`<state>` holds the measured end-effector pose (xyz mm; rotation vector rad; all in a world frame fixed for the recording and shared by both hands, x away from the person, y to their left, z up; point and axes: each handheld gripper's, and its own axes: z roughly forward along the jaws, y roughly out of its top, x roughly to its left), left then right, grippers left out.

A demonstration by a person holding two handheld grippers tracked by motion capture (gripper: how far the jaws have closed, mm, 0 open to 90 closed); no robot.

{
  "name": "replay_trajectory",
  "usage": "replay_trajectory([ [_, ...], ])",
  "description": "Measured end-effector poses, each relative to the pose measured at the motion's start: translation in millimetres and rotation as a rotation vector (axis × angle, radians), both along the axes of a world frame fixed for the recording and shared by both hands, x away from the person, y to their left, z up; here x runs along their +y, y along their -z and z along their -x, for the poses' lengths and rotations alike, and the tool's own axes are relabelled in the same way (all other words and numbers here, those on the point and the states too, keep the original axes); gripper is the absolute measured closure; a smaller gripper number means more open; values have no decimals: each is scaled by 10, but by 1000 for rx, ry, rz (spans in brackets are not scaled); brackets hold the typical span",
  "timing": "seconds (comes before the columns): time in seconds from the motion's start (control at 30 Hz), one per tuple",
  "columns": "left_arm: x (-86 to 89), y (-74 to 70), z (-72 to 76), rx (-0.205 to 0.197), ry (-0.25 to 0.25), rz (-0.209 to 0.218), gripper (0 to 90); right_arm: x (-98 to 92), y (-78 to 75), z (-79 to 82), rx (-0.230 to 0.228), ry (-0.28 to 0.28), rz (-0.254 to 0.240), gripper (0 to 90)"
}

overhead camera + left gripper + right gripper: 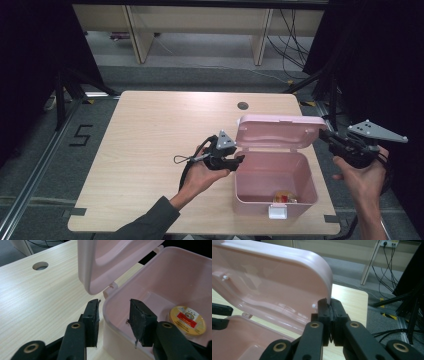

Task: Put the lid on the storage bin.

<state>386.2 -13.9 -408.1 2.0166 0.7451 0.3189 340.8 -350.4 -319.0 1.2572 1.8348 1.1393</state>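
Observation:
A pink plastic box [260, 205] stands at the table's right with its hinged lid [280, 132] raised. A small round tin [285, 196] with a yellow and red label lies on the box floor [187, 320]. My left gripper [239, 160] is open astride the box's left wall [110, 322], one jaw outside and one inside, and the lid [112, 260] hangs above it. My right gripper [324, 133] is at the lid's right edge. In the right gripper view it [329, 305] is shut on the rim of the lid [269, 285].
The wooden table [160, 130] has a round cable hole [243, 105] behind the box. A white latch [278, 212] hangs on the box's front, near the table's front edge. Black stands and cables [412, 315] crowd the floor at the right.

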Motion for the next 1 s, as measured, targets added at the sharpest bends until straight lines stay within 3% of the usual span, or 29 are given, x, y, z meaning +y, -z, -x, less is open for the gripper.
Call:
replay_trajectory([
  [0.07, 43, -19, 45, -2, 2, 5, 569, 4, 12, 24, -18, 6, 3, 882],
  [0.1, 67, -28, 69, -4, 6, 10, 563, -13, 10, 35, -16, -6, 17, 881],
  [0.13, 93, -40, 91, -1, 13, 14, 556, -3, 10, 66, 5, -1, -3, 880],
  [0.17, 117, -51, 122, -5, 8, 13, 543, -15, 23, 73, -24, -2, 10, 879],
  [0.23, 159, -69, 170, -5, 9, 21, 516, -28, 25, 107, -21, -9, 14, 878],
  [0.37, 250, -90, 256, 0, 34, 11, 477, -25, 40, 177, -20, -10, 8, 875],
  [0.53, 347, -95, 326, -3, 20, 21, 465, -25, 56, 240, -23, -12, 27, 873],
  [0.57, 372, -98, 336, -3, 24, 19, 462, -20, 55, 259, -11, -20, 12, 872],
  [0.6, 396, -102, 347, 1, 25, 18, 461, -33, 58, 268, -19, -20, 34, 871],
  [0.63, 410, -97, 362, 2, 25, 35, 461, -32, 66, 278, -26, -22, 30, 870],
  [0.7, 453, -90, 397, -3, 26, 24, 459, -37, 76, 306, -24, -25, 32, 869],
  [0.77, 501, -89, 434, -1, 32, 4, 458, -26, 83, 354, 8, -26, 10, 867],
  [0.87, 546, -67, 500, -1, 32, 20, 453, -39, 98, 389, -2, -39, 36, 864],
  [0.93, 581, -54, 539, 1, 43, 18, 447, -35, 100, 429, 18, -36, 26, 863],
  [1.0, 624, -42, 574, -1, 50, 4, 446, -54, 118, 437, 1, -49, 42, 861],
])
